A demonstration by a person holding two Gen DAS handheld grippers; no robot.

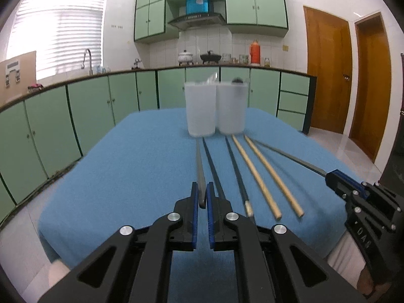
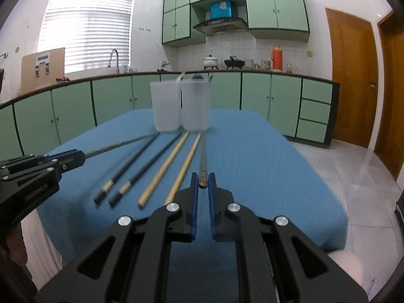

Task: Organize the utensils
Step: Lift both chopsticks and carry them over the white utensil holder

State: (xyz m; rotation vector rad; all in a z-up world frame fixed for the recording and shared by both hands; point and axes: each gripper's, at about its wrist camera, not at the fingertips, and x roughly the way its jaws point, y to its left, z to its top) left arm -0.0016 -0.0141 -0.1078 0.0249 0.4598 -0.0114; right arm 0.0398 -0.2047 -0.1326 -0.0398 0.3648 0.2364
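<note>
Left gripper [image 1: 202, 197] clamped grey metal chopstick [image 1: 199, 166] by near end; right gripper [image 2: 203, 184] pinched its twin [image 2: 203, 162]. Two frosted cups [image 1: 200, 108] stood beyond fingertips. Advice: keep sticks level, tips leading, clear cup rims before dropping.

Mounted just behind each gripper's 2 fingers, both fisheyes looking forward and slightly down along a blue cloth [image 1: 126, 156] toward 2 cups [image 1: 200, 108] at its far end, green cabinets [image 1: 101, 101] and a window [image 1: 58, 25] beyond. Left view set to the left, catching the right gripper [image 1: 333, 176] at its right edge; right view mirrored, catching the left gripper [image 2: 75, 156] at its left edge. Shared by both: cloth, chopsticks [image 1: 255, 174], cups, cabinets, doors [image 1: 325, 75].
</note>
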